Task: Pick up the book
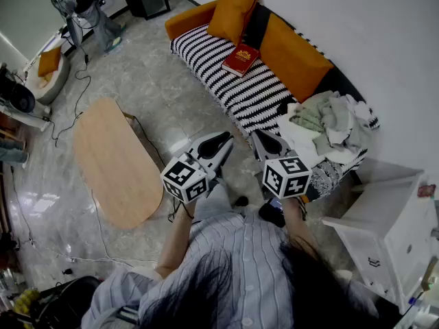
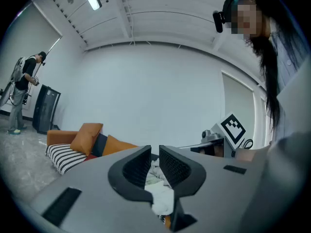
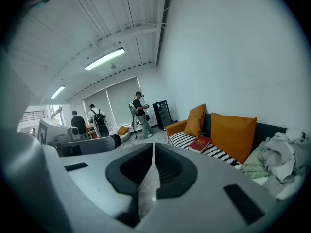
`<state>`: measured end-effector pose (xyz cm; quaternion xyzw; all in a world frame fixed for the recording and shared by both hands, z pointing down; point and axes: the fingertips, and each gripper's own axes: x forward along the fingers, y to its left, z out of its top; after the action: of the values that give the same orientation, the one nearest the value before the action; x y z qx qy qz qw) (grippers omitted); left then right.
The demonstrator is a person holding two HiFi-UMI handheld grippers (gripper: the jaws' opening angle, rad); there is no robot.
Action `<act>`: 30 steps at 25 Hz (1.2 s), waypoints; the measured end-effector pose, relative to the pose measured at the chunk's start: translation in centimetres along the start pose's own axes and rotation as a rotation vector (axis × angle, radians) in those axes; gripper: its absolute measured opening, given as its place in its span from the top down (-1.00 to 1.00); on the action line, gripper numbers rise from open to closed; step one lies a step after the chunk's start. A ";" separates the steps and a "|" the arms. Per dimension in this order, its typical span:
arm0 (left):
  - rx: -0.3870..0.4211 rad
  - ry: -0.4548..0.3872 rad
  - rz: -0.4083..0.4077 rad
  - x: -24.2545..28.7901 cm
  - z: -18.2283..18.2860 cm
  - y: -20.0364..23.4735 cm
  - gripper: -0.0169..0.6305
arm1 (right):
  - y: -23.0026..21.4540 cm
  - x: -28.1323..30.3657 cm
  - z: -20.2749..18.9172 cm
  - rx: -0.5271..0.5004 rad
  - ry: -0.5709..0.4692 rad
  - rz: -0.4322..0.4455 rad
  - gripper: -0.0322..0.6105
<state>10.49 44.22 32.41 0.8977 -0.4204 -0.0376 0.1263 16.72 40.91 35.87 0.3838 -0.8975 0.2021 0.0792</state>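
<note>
Book [image 1: 241, 59] lies by the sofa's [image 1: 206, 57] back edge; our left gripper [image 1: 225, 140] and right gripper [image 1: 259, 137], both pressed together, could shove it away.

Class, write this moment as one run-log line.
stage: pre-grasp | book: on sofa, untouched | left gripper: shut, empty | right gripper: shut, empty

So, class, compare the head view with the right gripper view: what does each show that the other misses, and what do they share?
Only the head view shows the oval wooden table and the white cabinet. Only the right gripper view shows the ceiling lights and the window blinds. Both show the red book lying on the striped sofa, the orange cushions, the pile of clothes and the right gripper, shut and empty.
</note>
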 end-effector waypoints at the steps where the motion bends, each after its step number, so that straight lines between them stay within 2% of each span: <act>1: 0.002 0.002 0.001 0.0 0.0 -0.1 0.82 | -0.1 -0.1 0.0 0.000 0.001 0.000 0.80; 8: 0.006 0.019 0.008 -0.3 -0.5 -0.6 0.82 | 0.0 -0.4 -1.0 0.036 0.026 0.006 0.80; 12: -0.006 0.036 0.015 -0.1 -1.1 -0.7 0.82 | -0.1 -0.6 -1.9 0.025 0.050 0.010 0.80; 16: -0.037 0.046 -0.004 0.5 -1.9 -1.5 0.82 | -0.6 -0.9 -2.6 0.011 0.073 0.003 0.80; 20: -0.024 0.078 -0.020 1.1 -2.7 -2.3 0.82 | -0.9 -0.9 -3.1 0.020 0.083 0.007 0.80; 30: -0.016 0.118 0.022 1.2 -3.1 0.1 0.82 | -2.1 1.6 -3.1 0.052 0.100 0.016 0.80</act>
<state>11.73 43.84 35.52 0.8926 -0.4217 0.0135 0.1588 17.09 39.89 39.80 0.3681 -0.8898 0.2451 0.1123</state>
